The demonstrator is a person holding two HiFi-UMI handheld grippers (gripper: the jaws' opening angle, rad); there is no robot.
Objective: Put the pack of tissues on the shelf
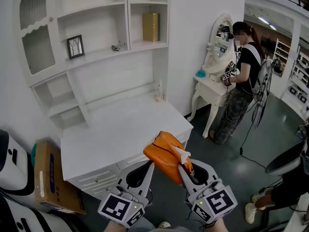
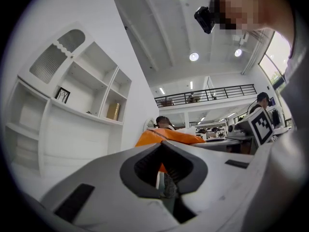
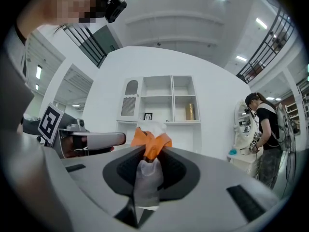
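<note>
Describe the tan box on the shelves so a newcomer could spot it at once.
Find the tall white shelf unit on the white desk. In its right-hand column, the lower cubby holds the tan box, standing upright. It is the only golden-tan thing there; the picture frame to its left is small and dark.

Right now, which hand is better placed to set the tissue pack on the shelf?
Probably right. The right tool clamps the pack of tissues with the pack's end deep in its grip, and it faces the shelf. The left tool seems to catch only an orange edge.
</note>
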